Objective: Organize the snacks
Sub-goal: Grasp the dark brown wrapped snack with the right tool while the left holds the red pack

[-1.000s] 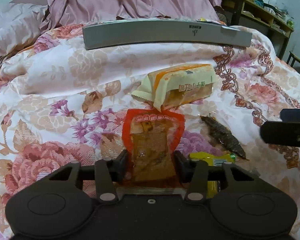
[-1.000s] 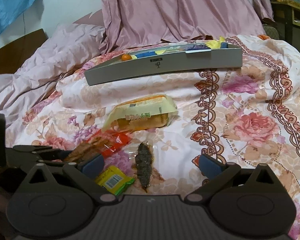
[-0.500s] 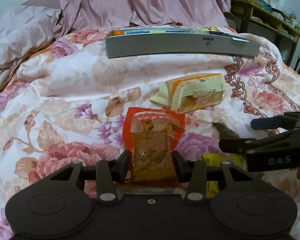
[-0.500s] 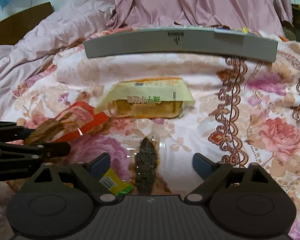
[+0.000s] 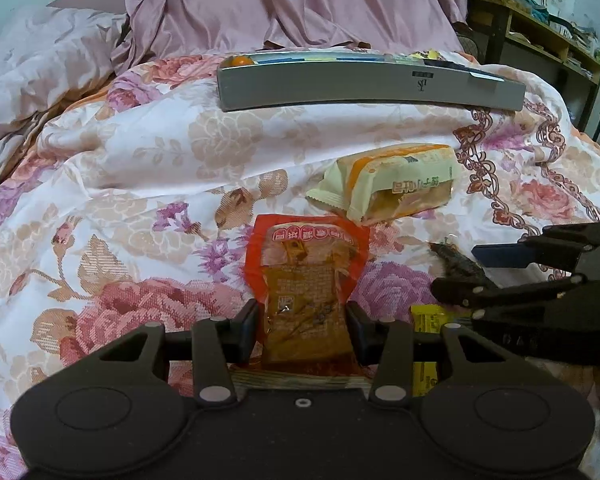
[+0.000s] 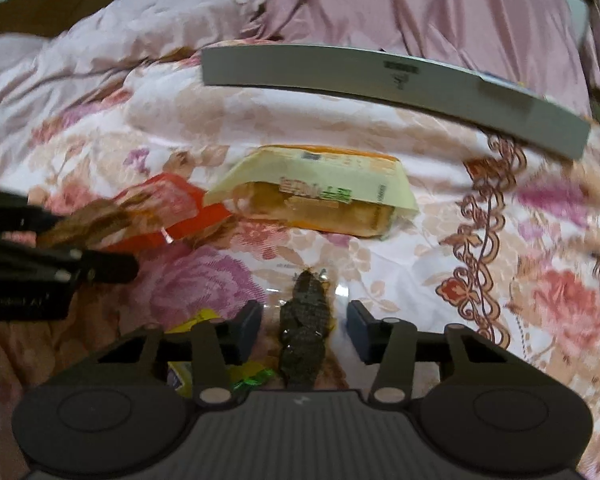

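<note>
Floral quilt across bed, pink sheet heaped behind. Long grey box at far edge, snacks already inside, open side up. Cream-orange cake pack lying crosswise mid-quilt, nearer right side. Red pouch clamped at its lower end in left gripper, fingers pressed tight on both sides, long axis pointing straight ahead toward box. Dark dried-fish pack flat on quilt, dead centre between fingers of right gripper, long axis in line with fingers; jaws part open, gap visible each side, nothing held. Right unit clearly nearer fish. Small yellow packet just left of fish, partly hidden under left finger. Likely next: close on fish, carry to box.
</note>
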A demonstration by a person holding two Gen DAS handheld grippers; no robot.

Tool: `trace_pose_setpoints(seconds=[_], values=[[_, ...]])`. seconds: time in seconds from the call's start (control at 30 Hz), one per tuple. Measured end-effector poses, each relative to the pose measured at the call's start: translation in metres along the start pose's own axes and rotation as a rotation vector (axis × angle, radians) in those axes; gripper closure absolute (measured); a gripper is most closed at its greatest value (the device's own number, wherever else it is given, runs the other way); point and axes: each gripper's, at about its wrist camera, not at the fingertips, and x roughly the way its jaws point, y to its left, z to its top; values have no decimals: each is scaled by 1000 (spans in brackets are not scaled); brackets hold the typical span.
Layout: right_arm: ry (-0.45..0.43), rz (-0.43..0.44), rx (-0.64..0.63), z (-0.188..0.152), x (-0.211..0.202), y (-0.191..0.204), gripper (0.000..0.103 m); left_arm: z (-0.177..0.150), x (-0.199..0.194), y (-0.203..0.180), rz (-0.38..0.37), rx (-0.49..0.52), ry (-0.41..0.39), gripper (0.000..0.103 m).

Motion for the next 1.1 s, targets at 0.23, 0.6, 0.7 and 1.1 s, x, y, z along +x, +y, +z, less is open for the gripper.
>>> trace_pose_setpoints(seconds=[0.23, 0.6, 0.7, 1.1], values=[[-2, 9, 23, -2, -2, -3, 50, -2, 6, -1, 6, 1, 20, 56], [2, 15, 51, -3, 1, -8, 46, -4, 13, 0, 16, -3, 38, 56], [2, 14, 51, -3, 1, -8, 46, -4, 13, 0, 16, -3, 39, 55], [6, 32, 59, -4, -5, -9, 55, -4, 14, 1, 15, -15, 39, 55]])
